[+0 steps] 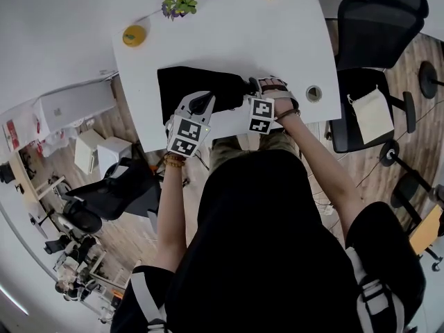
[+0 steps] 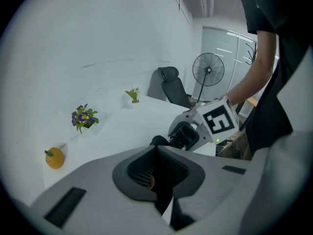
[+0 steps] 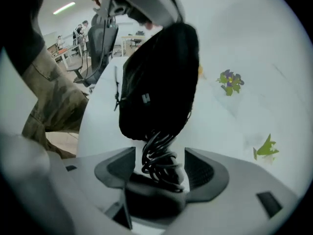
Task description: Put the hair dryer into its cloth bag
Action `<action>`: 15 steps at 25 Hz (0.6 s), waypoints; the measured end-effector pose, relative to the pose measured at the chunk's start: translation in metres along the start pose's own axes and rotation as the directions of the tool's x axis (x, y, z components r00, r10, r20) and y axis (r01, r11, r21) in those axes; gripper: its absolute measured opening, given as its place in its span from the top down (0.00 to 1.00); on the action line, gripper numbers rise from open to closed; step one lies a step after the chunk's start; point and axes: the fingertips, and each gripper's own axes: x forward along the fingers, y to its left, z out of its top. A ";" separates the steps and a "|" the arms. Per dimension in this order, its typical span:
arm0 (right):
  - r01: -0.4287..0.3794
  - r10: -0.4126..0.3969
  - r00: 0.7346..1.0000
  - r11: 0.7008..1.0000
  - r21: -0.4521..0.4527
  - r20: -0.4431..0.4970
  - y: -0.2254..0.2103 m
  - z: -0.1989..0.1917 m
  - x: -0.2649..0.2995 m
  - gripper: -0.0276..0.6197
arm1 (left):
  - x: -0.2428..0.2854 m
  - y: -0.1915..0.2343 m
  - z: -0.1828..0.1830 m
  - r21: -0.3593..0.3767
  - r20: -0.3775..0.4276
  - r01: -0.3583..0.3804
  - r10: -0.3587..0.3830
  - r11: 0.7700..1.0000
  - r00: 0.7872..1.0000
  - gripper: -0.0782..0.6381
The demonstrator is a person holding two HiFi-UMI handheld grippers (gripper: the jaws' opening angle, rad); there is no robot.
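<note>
Black cloth bag (image 3: 156, 82) pinched in left tongs (image 2: 157, 148); right tongs (image 3: 160, 153) apart around coiled cord (image 3: 157, 168); orange (image 2: 55, 157), potted flowers (image 2: 84, 117) beyond.

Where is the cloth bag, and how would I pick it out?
Look at the white table; the bag sits at its near edge, in front of the person. It is the one big black thing there, while the orange and flowers sit small and bright at the far edge.

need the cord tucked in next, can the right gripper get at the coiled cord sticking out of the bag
Probably yes: the coiled cord lies between the right gripper's open fingers, with nothing blocking it. The left gripper grips the cloth bag elsewhere.
</note>
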 end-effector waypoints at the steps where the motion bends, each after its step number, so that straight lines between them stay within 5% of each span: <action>1: 0.012 -0.014 0.998 0.999 0.030 0.053 -0.001 -0.003 -0.011 0.49 | 0.000 0.001 0.000 0.002 0.002 0.001 -0.001 1.000 1.000 0.84; 4: 0.052 -0.084 0.979 0.984 0.173 0.187 -0.009 -0.027 -0.048 0.46 | -0.001 0.001 -0.002 0.004 0.001 0.004 -0.004 1.000 1.000 0.84; 7: 0.082 -0.147 0.965 0.956 0.281 0.219 -0.016 -0.059 -0.064 0.43 | -0.002 -0.002 -0.003 0.008 -0.001 0.010 -0.010 1.000 1.000 0.84; 12: 0.032 -0.108 0.957 0.962 0.272 0.271 -0.018 -0.078 -0.084 0.43 | 0.002 -0.003 0.004 0.037 -0.003 0.011 -0.010 0.999 1.000 0.84; 15: -0.035 0.000 0.981 0.984 0.177 0.194 -0.003 -0.104 -0.073 0.39 | 0.005 -0.006 0.006 0.051 -0.006 0.023 -0.023 0.998 1.000 0.84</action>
